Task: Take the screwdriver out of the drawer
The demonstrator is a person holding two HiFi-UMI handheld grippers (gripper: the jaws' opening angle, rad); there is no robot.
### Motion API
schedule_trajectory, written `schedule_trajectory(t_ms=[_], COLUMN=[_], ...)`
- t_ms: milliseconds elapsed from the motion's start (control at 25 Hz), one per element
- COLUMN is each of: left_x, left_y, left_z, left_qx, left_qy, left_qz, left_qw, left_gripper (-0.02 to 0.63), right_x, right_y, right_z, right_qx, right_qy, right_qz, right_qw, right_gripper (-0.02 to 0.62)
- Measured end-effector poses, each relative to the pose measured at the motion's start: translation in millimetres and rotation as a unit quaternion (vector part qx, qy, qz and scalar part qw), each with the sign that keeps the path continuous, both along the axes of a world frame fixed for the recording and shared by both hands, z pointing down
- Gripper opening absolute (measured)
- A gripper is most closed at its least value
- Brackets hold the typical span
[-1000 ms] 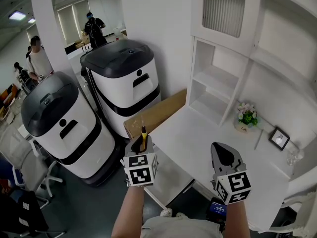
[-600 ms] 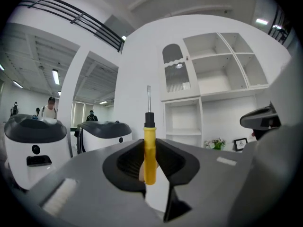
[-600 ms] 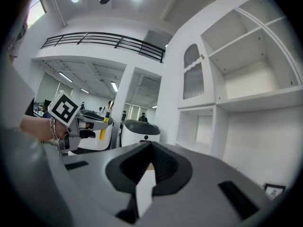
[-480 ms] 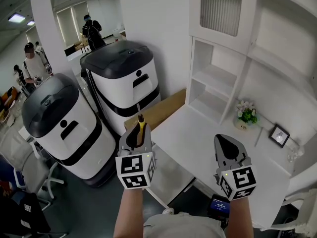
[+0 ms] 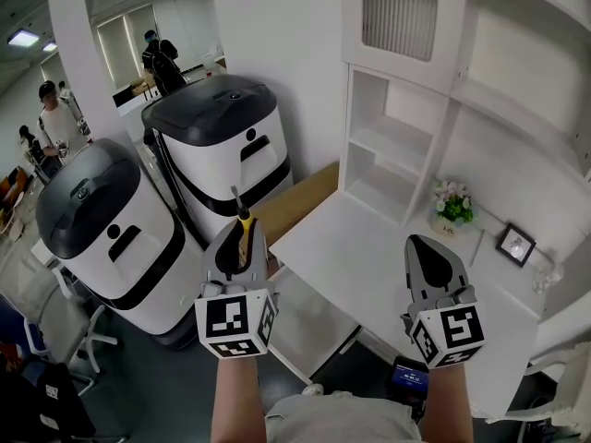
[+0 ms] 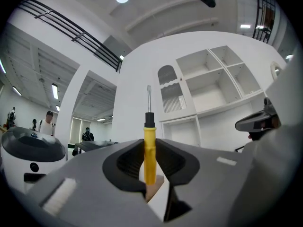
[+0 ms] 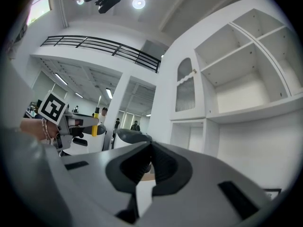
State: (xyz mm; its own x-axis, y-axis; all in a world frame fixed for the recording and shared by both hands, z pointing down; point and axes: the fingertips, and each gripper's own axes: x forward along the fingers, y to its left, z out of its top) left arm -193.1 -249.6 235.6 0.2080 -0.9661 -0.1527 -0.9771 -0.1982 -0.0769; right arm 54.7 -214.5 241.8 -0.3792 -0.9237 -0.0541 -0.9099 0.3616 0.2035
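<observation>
The screwdriver (image 5: 242, 232), with a yellow handle, black collar and thin metal shaft, stands upright between the jaws of my left gripper (image 5: 238, 240), which is shut on the handle. In the left gripper view the screwdriver (image 6: 149, 148) rises from the left gripper (image 6: 149, 161) with its tip toward the ceiling. It hangs in the air left of the white desk (image 5: 369, 257), above the pulled-out white drawer (image 5: 309, 326). My right gripper (image 5: 432, 249) hovers over the desk's front with its jaws together and nothing in them. In the right gripper view, the right gripper (image 7: 151, 148) is shut, and the screwdriver (image 7: 94, 125) shows at the far left.
Two tall white-and-black machines (image 5: 222, 146) (image 5: 102, 229) stand left of the desk, with a cardboard box (image 5: 295, 197) against it. White shelves (image 5: 388, 155) rise behind. A flower pot (image 5: 450, 206) and a picture frame (image 5: 515, 245) sit at the desk's back. People stand far off.
Both grippers have risen toward the camera. The left one rose more, carrying the screwdriver with it and drifting a little left in the head view.
</observation>
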Motion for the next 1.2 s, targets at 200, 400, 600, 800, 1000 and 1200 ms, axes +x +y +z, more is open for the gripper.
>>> schedule_trajectory(t_ms=[200,400,600,800,1000,1200], left_x=[3.5,6.6,10.9,16.9,21.3,25.6], left_y=[7.4,12.1,13.0,14.1,14.6,14.8], left_z=[-16.0,-23.8,-27.5,-31.5,-32.6,-32.1], left_qx=[0.025,0.038,0.046,0.056,0.066,0.072], left_qy=[0.0,-0.003,-0.007,-0.011,-0.029,-0.057], left_qz=[0.01,0.017,0.022,0.033,0.038,0.04], left_qw=[0.9996,0.9991,0.9987,0.9978,0.9967,0.995], left_gripper=[0.081,0.081,0.081,0.081,0.081,0.081], right_x=[-1.1,-1.2,0.6,4.5,9.3,11.1], right_y=[5.1,7.0,6.8,6.9,4.8,2.9], right_z=[-12.5,-12.7,-15.1,-19.6,-22.1,-20.6], right_qx=[0.014,0.016,0.02,0.027,0.035,0.039], right_qy=[-0.003,-0.004,-0.002,-0.002,-0.004,-0.005], right_qz=[-0.003,-0.003,-0.003,-0.001,0.005,0.006], right_qw=[1.0,1.0,1.0,1.0,0.999,0.999], right_gripper=[0.006,0.006,0.006,0.006,0.006,0.006])
